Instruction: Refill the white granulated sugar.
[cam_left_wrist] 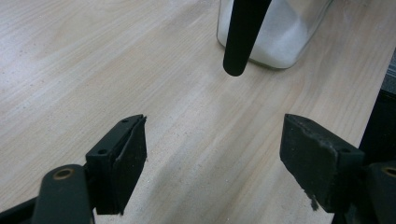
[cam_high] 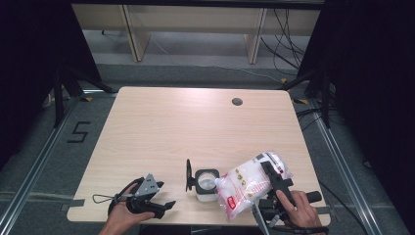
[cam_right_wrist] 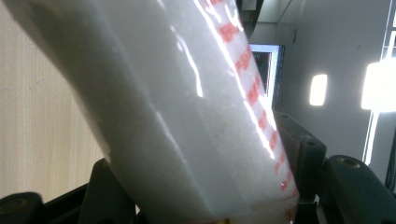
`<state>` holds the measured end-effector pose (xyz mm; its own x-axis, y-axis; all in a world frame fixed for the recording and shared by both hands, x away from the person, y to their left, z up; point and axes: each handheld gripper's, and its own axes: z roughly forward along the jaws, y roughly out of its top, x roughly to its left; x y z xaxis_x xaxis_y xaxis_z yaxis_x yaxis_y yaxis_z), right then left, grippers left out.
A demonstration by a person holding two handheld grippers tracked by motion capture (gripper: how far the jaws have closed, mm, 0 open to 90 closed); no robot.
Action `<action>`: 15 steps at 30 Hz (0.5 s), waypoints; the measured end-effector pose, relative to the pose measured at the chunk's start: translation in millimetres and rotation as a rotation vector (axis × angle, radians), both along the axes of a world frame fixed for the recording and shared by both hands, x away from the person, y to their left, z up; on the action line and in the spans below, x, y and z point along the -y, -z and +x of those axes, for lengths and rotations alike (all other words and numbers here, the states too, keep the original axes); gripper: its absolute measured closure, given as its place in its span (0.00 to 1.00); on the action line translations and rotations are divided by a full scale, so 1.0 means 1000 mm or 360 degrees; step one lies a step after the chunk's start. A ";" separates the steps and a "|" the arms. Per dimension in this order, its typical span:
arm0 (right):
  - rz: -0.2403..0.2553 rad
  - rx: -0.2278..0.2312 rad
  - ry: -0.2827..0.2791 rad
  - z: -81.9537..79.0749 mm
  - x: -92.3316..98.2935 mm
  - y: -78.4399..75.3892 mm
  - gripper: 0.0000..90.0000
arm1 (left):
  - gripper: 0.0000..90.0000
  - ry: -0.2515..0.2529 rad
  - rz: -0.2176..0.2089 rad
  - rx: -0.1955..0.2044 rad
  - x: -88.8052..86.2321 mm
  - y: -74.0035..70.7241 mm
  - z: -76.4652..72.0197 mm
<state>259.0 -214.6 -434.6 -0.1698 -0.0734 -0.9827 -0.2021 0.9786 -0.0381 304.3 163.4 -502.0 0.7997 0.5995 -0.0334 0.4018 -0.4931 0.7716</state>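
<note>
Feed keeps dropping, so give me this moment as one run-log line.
right gripper: shut on bag, tipped toward jar | left gripper: open, nothing held, low over table | jar: lid open, white grains inside

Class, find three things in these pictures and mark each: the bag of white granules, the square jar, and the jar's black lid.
bag of white granules [cam_high: 249,183], high view, printed middle of the bag.
square jar [cam_high: 206,180], high view, its open mouth.
black lid [cam_high: 188,175], high view, edge of the flipped-up lid.
</note>
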 end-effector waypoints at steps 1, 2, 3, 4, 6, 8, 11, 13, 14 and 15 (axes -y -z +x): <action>-0.0069 0.0029 -0.0049 0.001 -0.001 -0.003 0.48 | 0.25 0.0001 -0.0002 0.0001 0.000 0.000 0.000; -0.0069 0.0024 -0.0039 0.001 -0.001 -0.003 0.48 | 0.25 0.0000 0.0000 0.0000 0.000 0.000 0.000; 0.0026 -0.0002 -0.0013 0.000 0.001 0.001 0.48 | 0.25 0.0003 0.0009 -0.0001 0.000 0.000 0.000; 0.0044 0.0007 -0.0026 0.001 0.001 0.001 0.48 | 0.25 0.0000 0.0015 0.0001 0.000 0.000 0.000; -0.0044 0.0020 -0.0032 0.001 0.000 -0.003 0.48 | 0.25 0.0001 -0.0001 0.0001 0.000 0.000 0.000; 0.0022 0.0017 -0.0004 0.000 0.001 -0.001 0.48 | 0.25 0.0002 0.0007 0.0000 0.000 0.000 0.000; -0.0038 0.0031 -0.0015 0.001 0.001 -0.003 0.48 | 0.25 0.0000 -0.0001 -0.0001 0.000 0.000 0.000; -0.0036 0.0035 -0.0016 0.000 0.002 -0.003 0.48 | 0.25 0.0036 0.0025 0.0032 -0.001 -0.001 0.002; -0.0033 0.0023 -0.0023 0.001 0.001 -0.004 0.48 | 0.25 0.0005 0.0008 -0.0001 0.000 0.000 0.000; -0.0030 0.0019 -0.0026 0.002 0.001 -0.003 0.48 | 0.25 0.0001 0.0013 0.0002 0.000 0.001 0.001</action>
<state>260.7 -215.9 -431.1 -0.1565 -0.0946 -0.9831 -0.2172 0.9743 -0.0592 304.9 163.6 -502.6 0.8003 0.5990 -0.0274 0.4003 -0.4998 0.7681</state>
